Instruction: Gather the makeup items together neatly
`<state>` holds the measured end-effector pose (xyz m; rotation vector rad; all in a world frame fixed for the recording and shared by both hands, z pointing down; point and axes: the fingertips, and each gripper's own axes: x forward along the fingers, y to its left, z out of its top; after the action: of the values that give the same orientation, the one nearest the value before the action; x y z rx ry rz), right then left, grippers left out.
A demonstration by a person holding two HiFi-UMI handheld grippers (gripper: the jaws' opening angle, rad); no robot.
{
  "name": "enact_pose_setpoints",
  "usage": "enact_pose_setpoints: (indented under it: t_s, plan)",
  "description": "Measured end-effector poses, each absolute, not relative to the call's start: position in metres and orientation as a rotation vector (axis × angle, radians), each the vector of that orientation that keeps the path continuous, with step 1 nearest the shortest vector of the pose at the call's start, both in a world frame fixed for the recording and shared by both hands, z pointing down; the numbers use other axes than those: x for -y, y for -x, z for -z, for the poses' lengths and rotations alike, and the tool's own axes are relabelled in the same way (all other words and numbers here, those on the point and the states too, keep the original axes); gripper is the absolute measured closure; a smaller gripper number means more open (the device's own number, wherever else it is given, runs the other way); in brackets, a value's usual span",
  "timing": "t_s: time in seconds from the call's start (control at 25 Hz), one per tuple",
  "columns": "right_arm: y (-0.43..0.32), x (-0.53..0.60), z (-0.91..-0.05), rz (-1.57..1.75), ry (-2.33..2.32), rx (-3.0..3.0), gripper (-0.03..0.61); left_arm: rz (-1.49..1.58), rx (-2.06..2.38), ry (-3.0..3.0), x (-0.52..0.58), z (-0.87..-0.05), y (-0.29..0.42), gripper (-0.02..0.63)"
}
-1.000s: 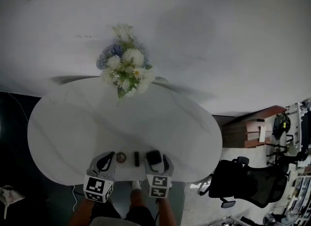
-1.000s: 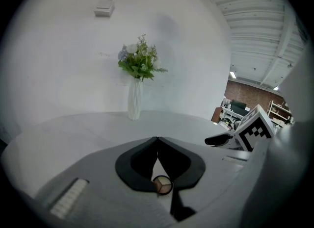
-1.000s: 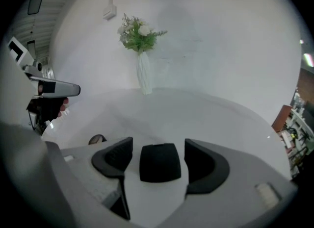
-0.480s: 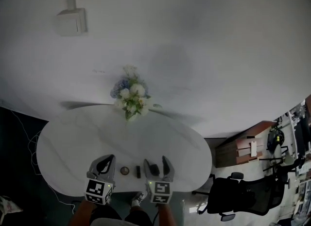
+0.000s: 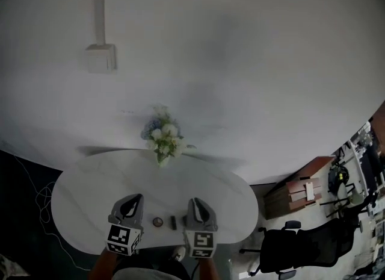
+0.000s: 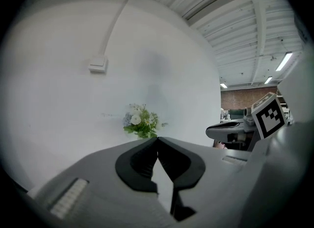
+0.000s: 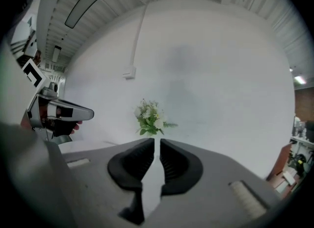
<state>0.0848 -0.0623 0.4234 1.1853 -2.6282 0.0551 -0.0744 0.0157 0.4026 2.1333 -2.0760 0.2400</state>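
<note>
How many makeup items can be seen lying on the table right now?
2. A small round item and a dark stick lie side by side near the table's front edge; others may be hidden there.

1. In the head view, the small round piece (image 5: 157,221) and the dark stick (image 5: 173,222) on the table (image 5: 90,194) are too small for me to identify.
2. My right gripper (image 5: 198,203), its jaws closing on nothing I can see, covers the tabletop beneath it.
3. In both gripper views, the gripper bodies hide most of the table and both items.
4. My forearm (image 5: 101,265) and the office chair (image 5: 304,248) are cut off at the bottom edge.
</note>
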Motion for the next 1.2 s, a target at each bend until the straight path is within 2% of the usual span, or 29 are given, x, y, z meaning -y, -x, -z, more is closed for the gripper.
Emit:
enact_pose_setpoints:
  t_s: [0.08, 0.24, 1.2]
  plan:
    - [-0.089, 0.061, -0.417, -0.047, -1.210, 2.630, 0.560, -0.235, 2.071, -2.161, -0.014, -0.397, 0.072, 0.603]
    - [-0.094, 0.060, -0.408, -0.045, -1.252, 2.642, 0.572, -0.224, 2.054, -2.209, -0.012, -0.389, 0.066, 0.603]
    - [-0.092, 0.071, -0.412, -0.049, -1.266, 2.615, 0.574, -0.246, 2.014, -2.211, 0.000, -0.399, 0.067, 0.603]
